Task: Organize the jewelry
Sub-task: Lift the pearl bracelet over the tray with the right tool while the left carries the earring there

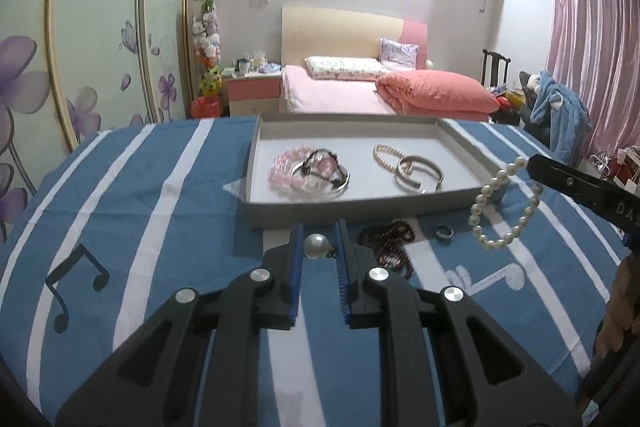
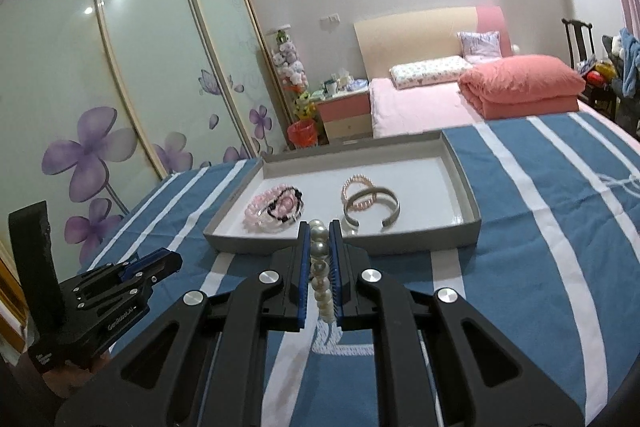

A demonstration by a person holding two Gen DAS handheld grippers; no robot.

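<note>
Both cameras sit low over the blue striped cloth (image 1: 120,187), each looking forward along its own gripper's fingers at lower centre, tilted slightly down toward the bed (image 2: 420,107). The grey tray (image 1: 360,205) lies close, mid-frame in both. The left view stands further left; each catches the other gripper at its edge.
</note>
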